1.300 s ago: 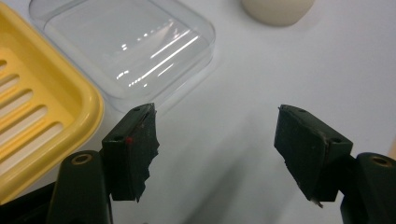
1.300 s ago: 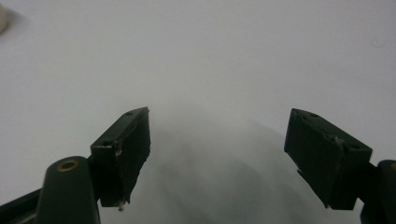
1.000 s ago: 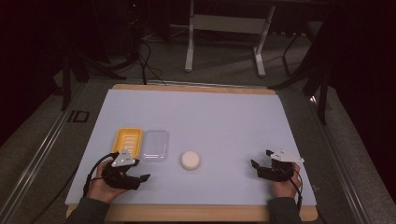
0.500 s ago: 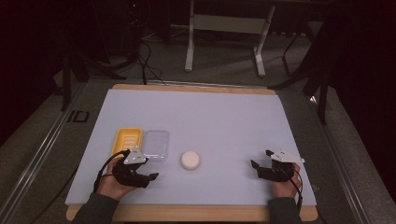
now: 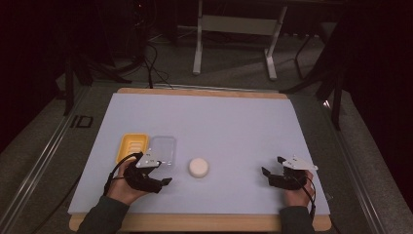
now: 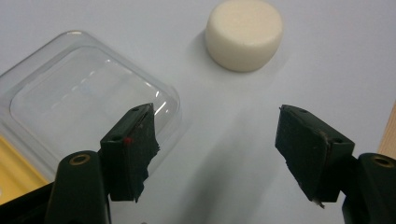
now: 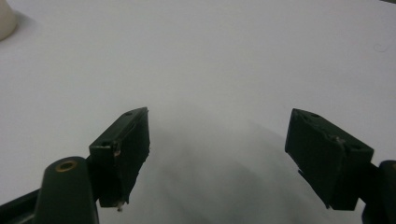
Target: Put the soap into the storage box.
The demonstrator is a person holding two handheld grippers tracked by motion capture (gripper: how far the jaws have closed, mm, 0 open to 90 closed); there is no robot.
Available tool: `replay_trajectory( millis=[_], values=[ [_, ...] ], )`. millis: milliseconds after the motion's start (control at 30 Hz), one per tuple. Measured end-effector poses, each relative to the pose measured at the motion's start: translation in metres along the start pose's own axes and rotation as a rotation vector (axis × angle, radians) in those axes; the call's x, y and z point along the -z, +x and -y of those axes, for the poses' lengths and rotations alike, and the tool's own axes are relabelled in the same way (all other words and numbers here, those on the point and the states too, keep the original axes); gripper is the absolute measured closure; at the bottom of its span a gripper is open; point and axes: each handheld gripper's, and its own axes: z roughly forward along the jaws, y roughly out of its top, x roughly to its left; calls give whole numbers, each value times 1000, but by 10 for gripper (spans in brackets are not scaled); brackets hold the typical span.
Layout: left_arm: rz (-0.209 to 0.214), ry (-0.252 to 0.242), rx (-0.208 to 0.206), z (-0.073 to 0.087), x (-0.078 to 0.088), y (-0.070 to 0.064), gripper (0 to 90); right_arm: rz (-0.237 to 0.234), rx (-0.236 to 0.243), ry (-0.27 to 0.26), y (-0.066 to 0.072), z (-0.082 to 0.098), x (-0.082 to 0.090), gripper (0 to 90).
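Left gripper (image 6: pixel 215 140), jaws wide and empty, faces a cream soap-like puck (image 6: pixel 244 33), likely firm, slick; grip its sides

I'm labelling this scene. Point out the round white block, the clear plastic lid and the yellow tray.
round white block (image 6: pixel 244 33), left gripper view, middle of its flat top
clear plastic lid (image 6: pixel 86 105), left gripper view, its sunken centre panel
yellow tray (image 5: pixel 132 145), high view, its inner floor

The left gripper view's edge cuts off the clear plastic lid (image 6: pixel 88 100), yellow tray (image 6: pixel 14 175) and round cream block (image 7: pixel 5 18).
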Motion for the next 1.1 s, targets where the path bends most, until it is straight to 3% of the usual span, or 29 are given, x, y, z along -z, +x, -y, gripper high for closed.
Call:
replay_trajectory(
  millis=[700, 1100],
  values=[
    [42, 15, -64, -21, -11, -3, 287, -2, -3, -2, 0, 0, 0, 217],
    [63, 11, -67, -28, -18, -3, 268, 0, -2, 0, 0, 0, 0, 217]
  ],
)
